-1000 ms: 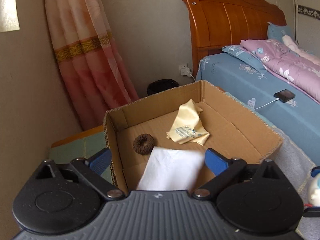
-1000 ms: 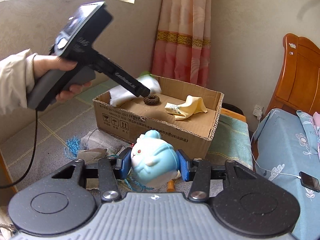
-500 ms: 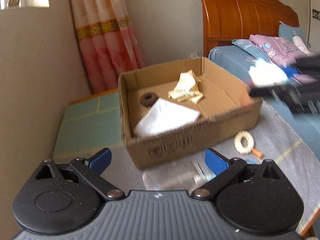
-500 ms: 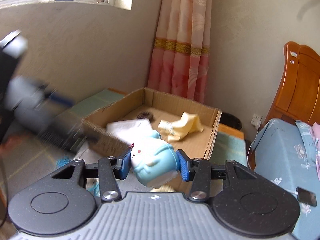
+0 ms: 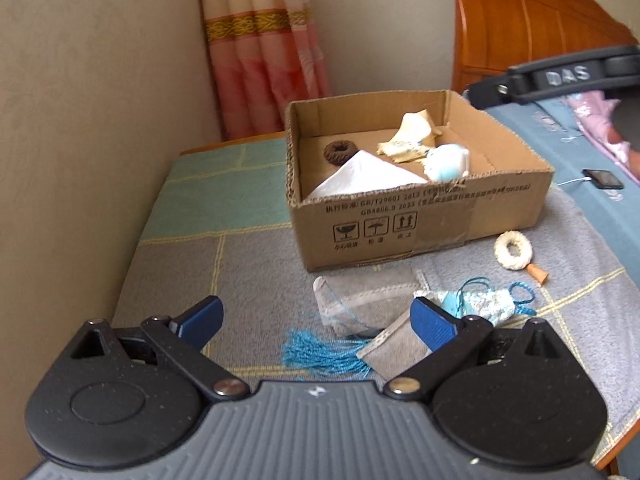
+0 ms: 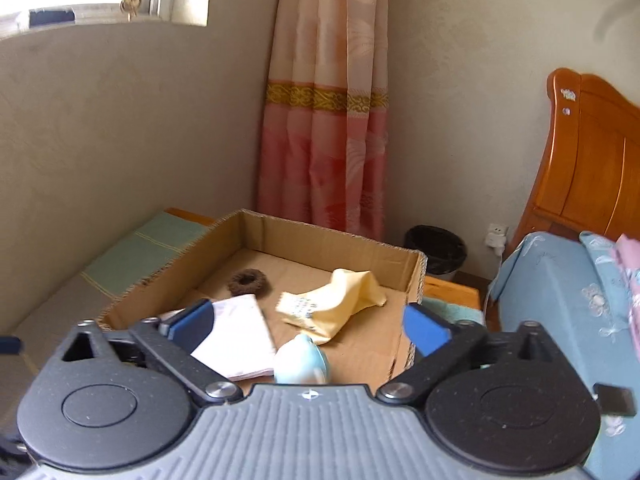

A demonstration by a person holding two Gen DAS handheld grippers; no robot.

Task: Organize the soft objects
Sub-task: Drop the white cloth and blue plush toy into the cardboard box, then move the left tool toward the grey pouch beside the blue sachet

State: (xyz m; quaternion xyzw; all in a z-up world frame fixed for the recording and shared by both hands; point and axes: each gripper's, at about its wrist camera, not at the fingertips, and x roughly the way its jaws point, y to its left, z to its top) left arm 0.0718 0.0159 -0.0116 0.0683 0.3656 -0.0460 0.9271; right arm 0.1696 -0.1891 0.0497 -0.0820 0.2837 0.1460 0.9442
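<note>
Inside the cardboard box (image 5: 400,216), the blue plush toy (image 6: 301,364) lies near the front wall beside a white cloth (image 5: 362,174), yellow cloth (image 6: 332,306) and brown scrunchie (image 6: 247,282). Right gripper (image 6: 306,322) hangs above it, jaws wide and empty. Left gripper (image 5: 316,318), jaws also wide, hovers over a blue tassel (image 5: 324,354) and grey cloth (image 5: 360,300) on the tabletop.

The blue plush (image 6: 301,362) is half hidden behind the right gripper's body and just a blur in the left wrist view, and the box's (image 5: 420,220) small print is too smeared to read.
</note>
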